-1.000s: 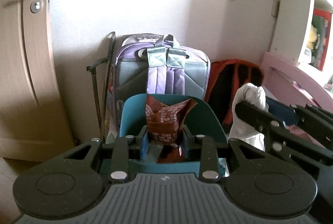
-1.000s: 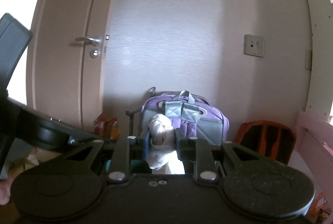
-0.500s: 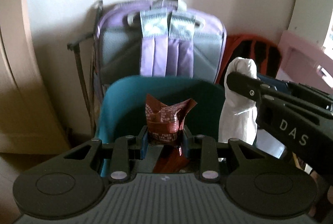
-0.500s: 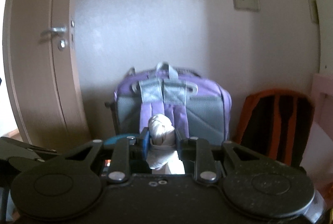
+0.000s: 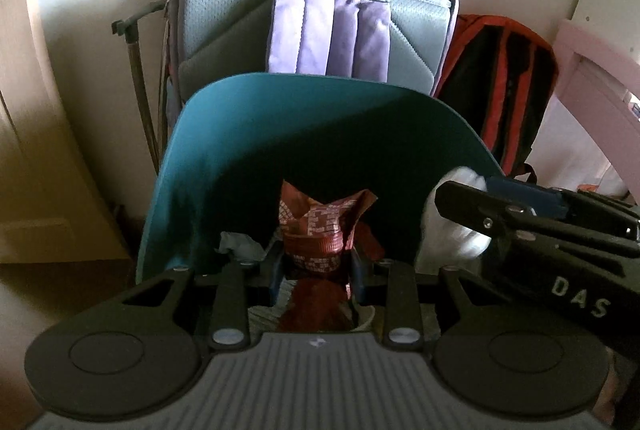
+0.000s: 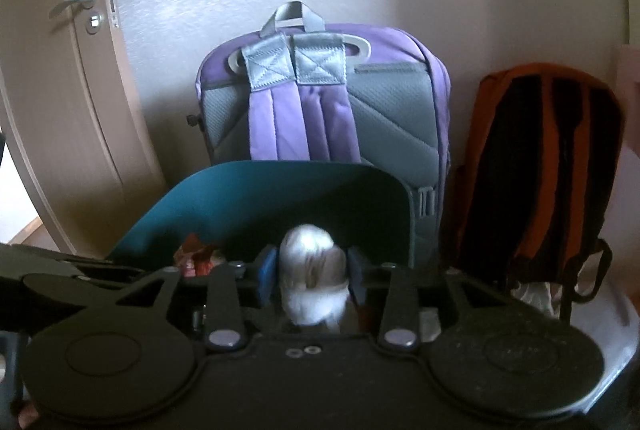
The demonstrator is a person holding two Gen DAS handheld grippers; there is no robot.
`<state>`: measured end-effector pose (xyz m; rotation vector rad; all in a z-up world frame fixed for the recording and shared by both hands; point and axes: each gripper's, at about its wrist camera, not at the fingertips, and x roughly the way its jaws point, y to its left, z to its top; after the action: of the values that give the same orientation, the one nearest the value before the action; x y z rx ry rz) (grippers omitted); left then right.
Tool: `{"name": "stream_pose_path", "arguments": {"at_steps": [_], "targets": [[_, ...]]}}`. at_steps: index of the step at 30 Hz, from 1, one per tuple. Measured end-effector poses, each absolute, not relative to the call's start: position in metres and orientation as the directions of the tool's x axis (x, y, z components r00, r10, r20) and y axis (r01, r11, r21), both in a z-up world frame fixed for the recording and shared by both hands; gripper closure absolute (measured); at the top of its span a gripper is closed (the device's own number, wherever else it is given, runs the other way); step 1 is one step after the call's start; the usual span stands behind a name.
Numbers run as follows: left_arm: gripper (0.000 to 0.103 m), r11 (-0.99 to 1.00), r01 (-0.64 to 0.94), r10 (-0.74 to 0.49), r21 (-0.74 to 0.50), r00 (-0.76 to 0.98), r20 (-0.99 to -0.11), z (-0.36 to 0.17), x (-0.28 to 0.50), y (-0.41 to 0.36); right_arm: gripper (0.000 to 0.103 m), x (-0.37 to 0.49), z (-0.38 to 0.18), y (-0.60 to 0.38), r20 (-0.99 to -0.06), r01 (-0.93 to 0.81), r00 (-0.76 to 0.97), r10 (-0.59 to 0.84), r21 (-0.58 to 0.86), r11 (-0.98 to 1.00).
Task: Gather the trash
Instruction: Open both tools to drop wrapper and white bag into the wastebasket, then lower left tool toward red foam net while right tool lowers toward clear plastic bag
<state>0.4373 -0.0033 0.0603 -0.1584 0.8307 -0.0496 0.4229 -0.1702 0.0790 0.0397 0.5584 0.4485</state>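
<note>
Two tongs hover over your teal bin (image 5: 320, 134): left tongs (image 5: 318, 262) grip a red wrapper (image 5: 320, 230), right tongs (image 6: 308, 276) are opening, releasing white tissue (image 6: 312, 274).

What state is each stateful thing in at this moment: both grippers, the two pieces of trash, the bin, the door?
left gripper: jaws opening, red wrapper between them.
red wrapper: crumpled, upright, over the bin's mouth.
right gripper: jaws opening, pads clear of the tissue.
white tissue wad: blurred, between the right jaws over the bin.
teal bin: lidless, some trash inside.
door: shut, as far as visible.
</note>
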Motion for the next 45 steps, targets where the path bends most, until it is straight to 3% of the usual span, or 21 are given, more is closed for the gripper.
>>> {"name": "stream_pose_path", "arguments": {"at_steps": [2, 7, 20, 23, 28, 32, 40, 43, 45], "targets": [[0.056, 0.987, -0.014, -0.109, -0.161, 0.677, -0.728, 0.061, 0.434, -0.005, 0.055, 0.420, 0.080, -0.174, -0.496, -0.397, 0.755, 0.429, 0.174, 0.901], [0.046, 0.987, -0.001, -0.114, -0.158, 0.688, -0.717, 0.069, 0.424, -0.014, 0.050, 0.409, 0.088, -0.182, -0.480, -0.387, 0.766, 0.428, 0.188, 0.903], [0.045, 0.989, 0.008, -0.110, -0.150, 0.719, -0.686, 0.106, 0.362, -0.008, 0.045, 0.334, 0.121, -0.198, -0.445, -0.425, 0.773, 0.453, 0.166, 0.890], [0.032, 0.988, 0.008, -0.110, -0.153, 0.733, -0.672, 0.115, 0.340, -0.004, 0.045, 0.314, 0.127, -0.197, -0.438, -0.436, 0.774, 0.458, 0.155, 0.886], [0.031, 0.990, 0.024, -0.111, -0.141, 0.752, -0.649, 0.129, 0.307, 0.001, 0.043, 0.277, 0.135, -0.191, -0.425, -0.470, 0.771, 0.475, 0.123, 0.874], [0.022, 0.990, 0.033, -0.113, -0.136, 0.762, -0.638, 0.134, 0.277, 0.007, 0.042, 0.255, 0.136, -0.187, -0.425, -0.498, 0.759, 0.494, 0.111, 0.860], [0.019, 0.992, 0.043, -0.111, -0.121, 0.761, -0.639, 0.123, 0.227, 0.023, 0.039, 0.217, 0.115, -0.171, -0.462, -0.547, 0.725, 0.511, 0.064, 0.835], [0.006, 0.994, 0.028, -0.089, -0.104, 0.762, -0.642, 0.112, 0.213, 0.030, 0.039, 0.205, 0.100, -0.163, -0.490, -0.571, 0.707, 0.511, 0.031, 0.820], [0.004, 0.994, 0.013, -0.078, -0.106, 0.764, -0.641, 0.102, 0.206, 0.038, 0.039, 0.199, 0.088, -0.158, -0.507, -0.586, 0.690, 0.516, 0.027, 0.810]]}}
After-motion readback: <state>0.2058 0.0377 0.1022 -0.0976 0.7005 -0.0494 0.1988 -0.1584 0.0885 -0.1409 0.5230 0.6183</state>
